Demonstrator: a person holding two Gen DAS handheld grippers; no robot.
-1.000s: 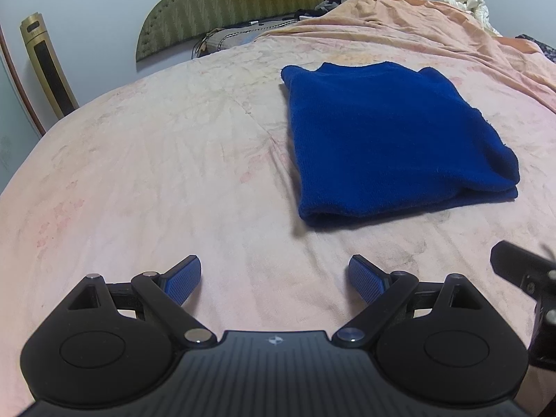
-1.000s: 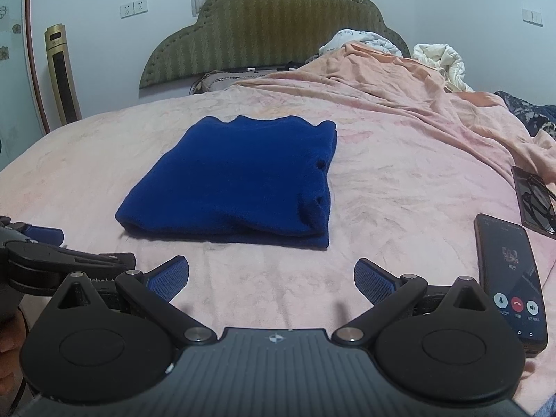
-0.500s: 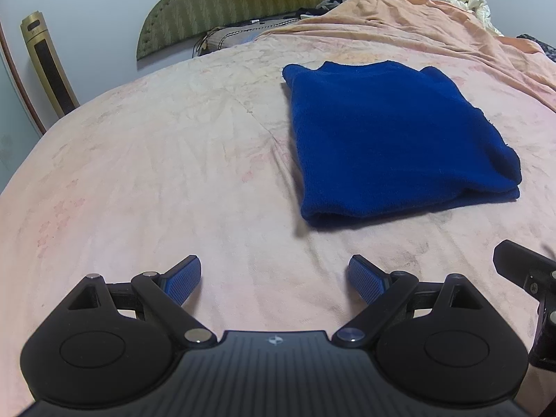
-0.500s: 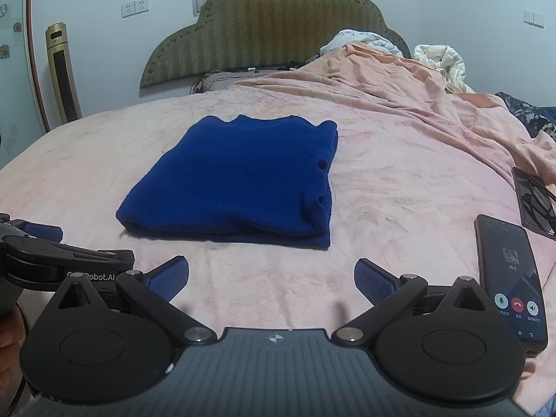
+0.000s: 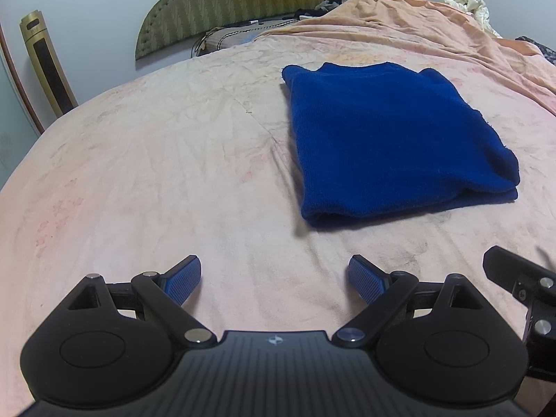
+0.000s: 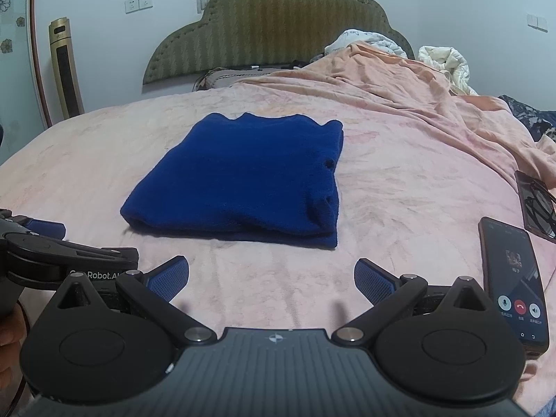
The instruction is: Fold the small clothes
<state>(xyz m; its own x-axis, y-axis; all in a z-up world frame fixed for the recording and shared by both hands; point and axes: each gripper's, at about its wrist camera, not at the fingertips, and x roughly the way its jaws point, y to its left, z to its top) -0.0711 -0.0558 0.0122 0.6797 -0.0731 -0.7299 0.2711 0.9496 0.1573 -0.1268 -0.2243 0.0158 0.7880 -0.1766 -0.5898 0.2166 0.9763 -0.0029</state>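
Observation:
A dark blue knitted garment (image 5: 389, 139) lies folded into a flat rectangle on the pink bed sheet (image 5: 156, 180); it also shows in the right wrist view (image 6: 243, 180). My left gripper (image 5: 274, 278) is open and empty, hovering over bare sheet in front of the garment's near left corner. My right gripper (image 6: 271, 278) is open and empty, just in front of the garment's near edge. Neither touches the cloth. Part of the left gripper (image 6: 45, 246) shows at the left edge of the right wrist view.
A phone (image 6: 510, 281) with a lit call screen lies on the sheet to the right, a second dark device (image 6: 535, 205) beyond it. A rumpled orange blanket (image 6: 399, 83) and pillows cover the far right. A green headboard (image 6: 271, 31) stands behind.
Both grippers have barely shifted; the garment sits slightly further right in the left wrist view. Nothing was taken hold of or let go.

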